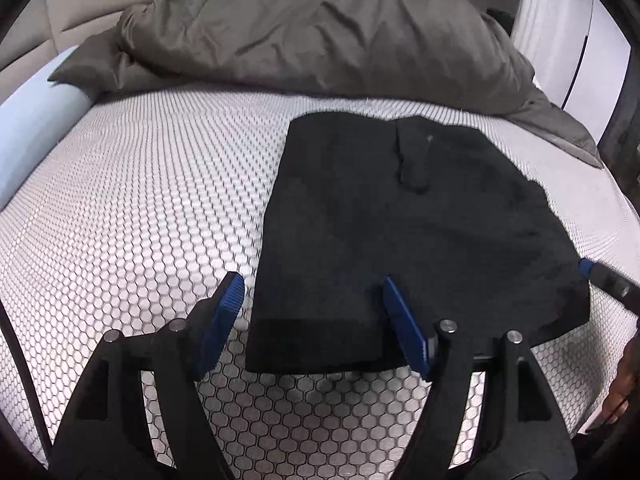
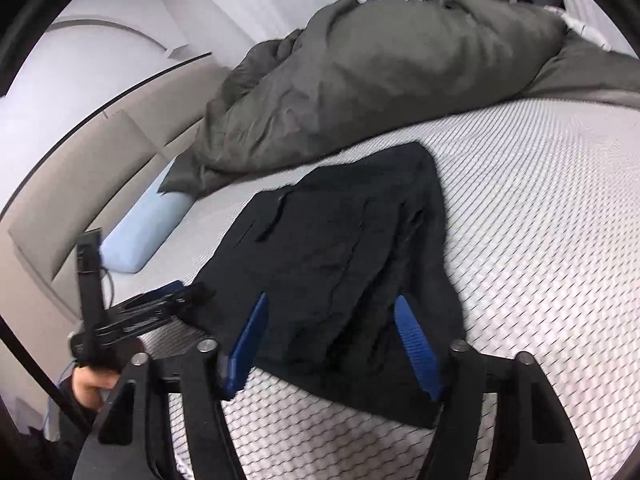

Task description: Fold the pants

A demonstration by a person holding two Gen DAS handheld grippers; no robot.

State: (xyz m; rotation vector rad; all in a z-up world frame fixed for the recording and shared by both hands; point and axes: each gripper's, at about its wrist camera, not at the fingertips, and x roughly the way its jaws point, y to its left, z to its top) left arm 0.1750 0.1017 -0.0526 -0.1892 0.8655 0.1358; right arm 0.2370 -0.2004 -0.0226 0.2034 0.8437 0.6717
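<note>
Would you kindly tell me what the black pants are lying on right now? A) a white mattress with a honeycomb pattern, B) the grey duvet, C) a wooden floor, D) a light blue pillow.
A: the folded pants lie flat on the white honeycomb mattress, clear of the duvet and pillow.

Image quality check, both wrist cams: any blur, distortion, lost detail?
Left wrist: heavy fisheye bowing of the mattress, dark corner vignette, fairly sharp; the pants read nearly flat black with few folds showing. Right wrist: same distortion, softer overall; the left gripper at frame left is motion-smeared, and pants creases show better here.
</note>
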